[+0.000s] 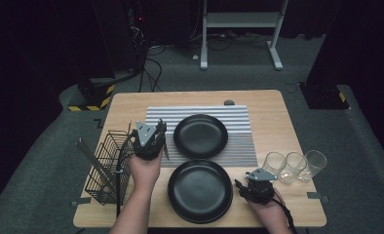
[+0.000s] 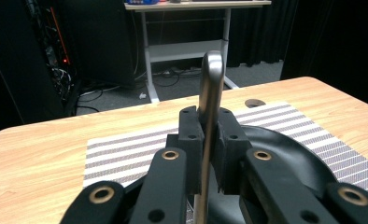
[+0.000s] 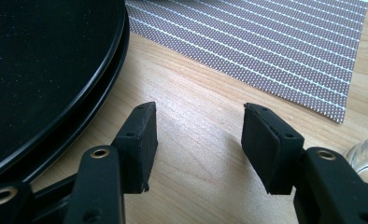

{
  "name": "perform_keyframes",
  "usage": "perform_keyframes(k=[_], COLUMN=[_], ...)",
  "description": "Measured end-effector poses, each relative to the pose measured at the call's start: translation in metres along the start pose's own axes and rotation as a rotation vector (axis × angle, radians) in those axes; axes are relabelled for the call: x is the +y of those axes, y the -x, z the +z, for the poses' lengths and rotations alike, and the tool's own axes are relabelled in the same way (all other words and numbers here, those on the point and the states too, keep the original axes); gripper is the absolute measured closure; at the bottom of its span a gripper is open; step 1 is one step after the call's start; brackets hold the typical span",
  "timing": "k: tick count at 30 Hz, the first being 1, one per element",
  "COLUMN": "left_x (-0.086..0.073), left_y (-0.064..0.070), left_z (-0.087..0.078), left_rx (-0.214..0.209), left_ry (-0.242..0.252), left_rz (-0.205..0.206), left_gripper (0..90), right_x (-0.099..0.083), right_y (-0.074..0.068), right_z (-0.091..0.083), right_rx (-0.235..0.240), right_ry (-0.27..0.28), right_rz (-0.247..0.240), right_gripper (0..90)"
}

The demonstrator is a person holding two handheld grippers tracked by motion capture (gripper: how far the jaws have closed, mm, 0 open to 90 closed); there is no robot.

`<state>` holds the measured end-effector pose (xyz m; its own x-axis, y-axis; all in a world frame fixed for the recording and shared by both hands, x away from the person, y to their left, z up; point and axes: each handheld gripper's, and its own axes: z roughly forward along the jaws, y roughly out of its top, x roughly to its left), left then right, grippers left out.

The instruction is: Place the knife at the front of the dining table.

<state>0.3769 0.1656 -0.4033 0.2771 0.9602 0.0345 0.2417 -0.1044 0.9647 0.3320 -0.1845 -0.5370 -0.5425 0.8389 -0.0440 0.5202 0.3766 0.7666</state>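
Note:
My left gripper [image 1: 159, 130] [image 2: 209, 123] is shut on a silver piece of cutlery [image 2: 211, 88], probably a knife. Its rounded end sticks up between the jaws, and its thin lower end [image 1: 165, 152] hangs beside the hand. It is held above the left edge of the striped mat [image 1: 239, 146], left of the far black plate [image 1: 201, 135] [image 2: 289, 154]. My right gripper [image 1: 239, 185] [image 3: 198, 140] is open and empty, low over the bare wood just right of the near black plate [image 1: 200, 191] [image 3: 56, 60], which looks like two stacked plates.
A black wire basket [image 1: 107, 165] stands at the table's left edge, holding a long grey utensil. Three clear glasses [image 1: 292, 166] [image 3: 366, 154] stand in a row at the right, close behind my right gripper. The wooden table [image 1: 273, 112] has a cable hole at the back.

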Motion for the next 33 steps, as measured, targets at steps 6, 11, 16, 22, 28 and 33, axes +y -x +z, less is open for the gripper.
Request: perform_keyframes(k=[6, 11, 16, 22, 28, 33], left_x=[0.001, 0.002, 0.004, 0.007, 0.011, 0.013], left_y=[-0.003, -0.003, -0.004, -0.005, -0.003, -0.002], left_z=[0.002, 0.005, 0.010, 0.018, 0.029, 0.036], left_rx=[0.009, 0.011, 0.015, 0.007, 0.006, 0.007], left_ry=[-0.006, -0.009, -0.017, -0.032, -0.047, -0.056], left_rz=[0.000, 0.001, -0.003, -0.001, 0.002, 0.004], left_gripper=[82.9, 82.9, 82.7, 82.7, 82.7, 82.8], right_x=[0.000, 0.000, 0.000, 0.000, 0.000, 0.001], right_y=[0.001, 0.002, 0.002, 0.002, 0.002, 0.002], right_z=[0.001, 0.001, 0.001, 0.001, 0.001, 0.001], right_rx=[0.008, 0.014, 0.015, 0.016, 0.017, 0.018], right_ry=[-0.015, -0.018, -0.018, -0.018, -0.018, -0.019], right_rz=[0.007, 0.018, 0.017, 0.018, 0.016, 0.018], right_gripper=[44.6, 44.2, 44.2, 44.1, 43.9, 43.9])
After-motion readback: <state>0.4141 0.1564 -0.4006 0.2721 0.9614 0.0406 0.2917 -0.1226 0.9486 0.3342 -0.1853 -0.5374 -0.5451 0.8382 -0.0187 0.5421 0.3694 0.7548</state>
